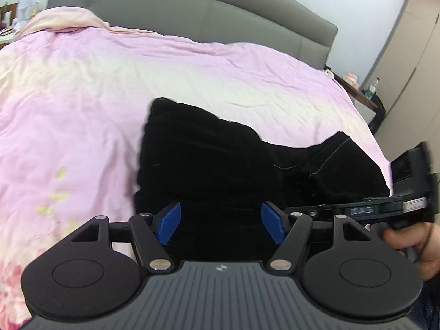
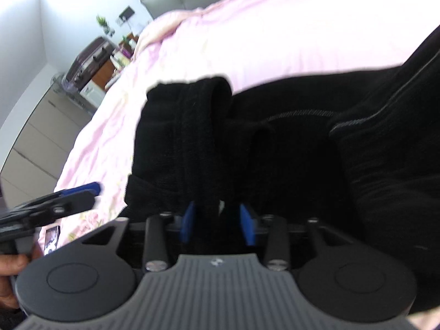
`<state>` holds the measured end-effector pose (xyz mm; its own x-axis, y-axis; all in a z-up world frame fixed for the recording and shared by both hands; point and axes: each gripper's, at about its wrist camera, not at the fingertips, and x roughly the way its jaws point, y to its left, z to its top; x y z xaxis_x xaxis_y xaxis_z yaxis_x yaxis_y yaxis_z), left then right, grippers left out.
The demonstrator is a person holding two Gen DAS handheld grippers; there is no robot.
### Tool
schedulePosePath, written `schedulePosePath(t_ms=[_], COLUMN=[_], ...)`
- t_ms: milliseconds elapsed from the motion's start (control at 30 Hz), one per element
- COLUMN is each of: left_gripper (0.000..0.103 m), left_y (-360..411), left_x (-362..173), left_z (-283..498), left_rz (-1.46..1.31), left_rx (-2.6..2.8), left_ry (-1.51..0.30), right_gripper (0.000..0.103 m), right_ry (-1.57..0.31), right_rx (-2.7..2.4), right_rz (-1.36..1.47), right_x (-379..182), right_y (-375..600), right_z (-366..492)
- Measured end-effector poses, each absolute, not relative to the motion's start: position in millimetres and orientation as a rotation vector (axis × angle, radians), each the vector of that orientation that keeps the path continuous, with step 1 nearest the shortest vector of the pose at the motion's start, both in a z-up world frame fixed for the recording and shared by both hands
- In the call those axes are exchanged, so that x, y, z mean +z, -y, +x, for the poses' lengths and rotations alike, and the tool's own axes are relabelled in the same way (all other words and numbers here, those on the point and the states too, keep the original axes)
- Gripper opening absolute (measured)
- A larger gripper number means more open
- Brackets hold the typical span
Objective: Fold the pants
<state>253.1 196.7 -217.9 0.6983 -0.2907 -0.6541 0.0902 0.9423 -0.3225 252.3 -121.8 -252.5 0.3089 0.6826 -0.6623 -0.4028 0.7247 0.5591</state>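
The black pants [image 1: 220, 159] lie bunched on the pink bedspread [image 1: 82, 110], near the bed's near edge. My left gripper [image 1: 221, 224] is open, its blue pads apart just over the near edge of the pants, holding nothing. My right gripper [image 2: 217, 222] has its blue pads closed on a thick fold of the black pants [image 2: 192, 137], which rises in front of the camera. In the left wrist view the right gripper's body [image 1: 407, 192] sits at the pants' right end. In the right wrist view the left gripper's blue finger [image 2: 82, 188] shows at the left.
A grey padded headboard [image 1: 192, 8] runs along the far side of the bed. A nightstand with bottles [image 1: 365, 90] stands at the far right. A suitcase [image 2: 88, 60] and drawers sit beyond the bed. A phone [image 2: 52, 239] lies on the bedspread.
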Motion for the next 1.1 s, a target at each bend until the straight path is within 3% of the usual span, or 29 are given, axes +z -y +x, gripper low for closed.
schedulePosePath(t_ms=[267,433,600,800,967,1100], left_gripper=[0.079,0.093,0.103,0.103,0.103,0.103], left_y=[-125,-124,-105,-86,-84,-90], left_x=[-240,-282,-277,-283,-283,-277], left_z=[294,306,309,313,305,301], left_rz=[-0.169,-0.221,-0.119,-0.057,-0.044,-0.067], left_rx=[-0.258,-0.237,-0.215,-0.203,-0.181,-0.196], left_ry=[-0.837,-0.92,-0.957,-0.957,-0.924,-0.92], right_gripper=[0.046,0.065,0.065,0.071,0.07,0.047], right_ry=[-0.765,-0.673,-0.737,-0.821,-0.83,-0.799], right_rx=[0.425,0.175,-0.034,0.016,0.087,0.105], right_rz=[0.36,0.556,0.752,1.002,1.114,1.086], right_x=[-203,-204,-231,-269,-288,-290], right_y=[231,308,350,369,370,372], right_z=[215,199,200,212,239,247])
